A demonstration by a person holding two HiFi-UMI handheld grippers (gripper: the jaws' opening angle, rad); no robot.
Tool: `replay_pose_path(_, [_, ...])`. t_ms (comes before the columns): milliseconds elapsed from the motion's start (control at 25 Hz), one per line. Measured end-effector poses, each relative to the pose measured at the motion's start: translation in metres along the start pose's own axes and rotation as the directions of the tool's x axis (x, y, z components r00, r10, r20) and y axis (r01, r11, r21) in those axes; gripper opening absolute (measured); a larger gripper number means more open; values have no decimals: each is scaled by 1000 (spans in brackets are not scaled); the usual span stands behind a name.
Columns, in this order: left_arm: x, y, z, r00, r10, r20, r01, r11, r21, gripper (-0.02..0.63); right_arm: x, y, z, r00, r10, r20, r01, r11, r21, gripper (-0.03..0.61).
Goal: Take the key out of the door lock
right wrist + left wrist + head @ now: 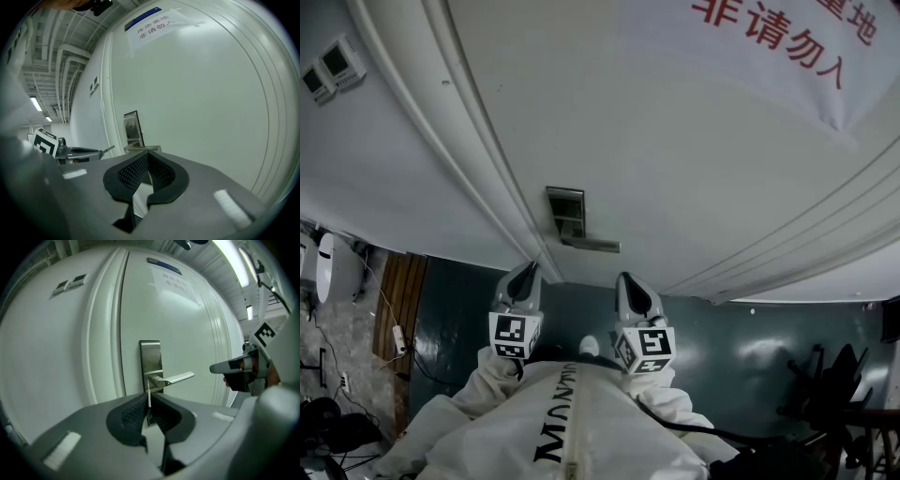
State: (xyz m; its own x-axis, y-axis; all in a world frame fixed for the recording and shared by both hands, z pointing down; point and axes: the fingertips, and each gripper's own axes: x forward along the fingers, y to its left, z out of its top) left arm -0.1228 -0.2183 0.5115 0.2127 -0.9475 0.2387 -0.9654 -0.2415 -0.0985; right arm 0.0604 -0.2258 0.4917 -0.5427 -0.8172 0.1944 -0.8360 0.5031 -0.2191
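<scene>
Jaws of left gripper [148,399] tight on key [149,386]

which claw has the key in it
The left claw: the thin key sticks out from between its closed pads, clear of the door. The right claw is shut with nothing between its pads.

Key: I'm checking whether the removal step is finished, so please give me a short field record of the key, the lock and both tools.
key: edge-on between the pads of the left tool, apart from the door
left tool: shut on the key
right tool: shut, empty
lock plate: on the door, lever handle level; keyhole hidden behind the left tool
step: key looks out of the lock
</scene>
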Motion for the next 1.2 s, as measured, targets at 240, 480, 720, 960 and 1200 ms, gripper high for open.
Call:
replay_pose_path(240, [-15, -6, -5, 1000, -28, -11, 28, 1000, 1, 23, -21, 2, -1, 999, -34, 24, 34, 999, 12, 0])
replay_pose_path(480, [-58, -16, -7, 996, -82, 21, 82, 996, 18, 23, -61, 29, -17, 996, -81, 24, 81, 997, 21, 1])
replay_pose_path(720, [-127, -22, -24, 993, -115, 40, 115, 993, -11, 23, -113, 84, -48, 995, -104, 9, 104, 994, 16, 0])
replay_pose_path(960, [-190, -27, -38, 989, -131, 69, 133, 991, -26, 23, -163, 134, -75, 992, -127, -3, 127, 992, 0, 0])
replay_pose_path(1200, [-229, -43, -46, 988, -143, 66, 146, 988, -40, 23, -196, 150, -73, 991, -132, 9, 132, 991, -21, 0])
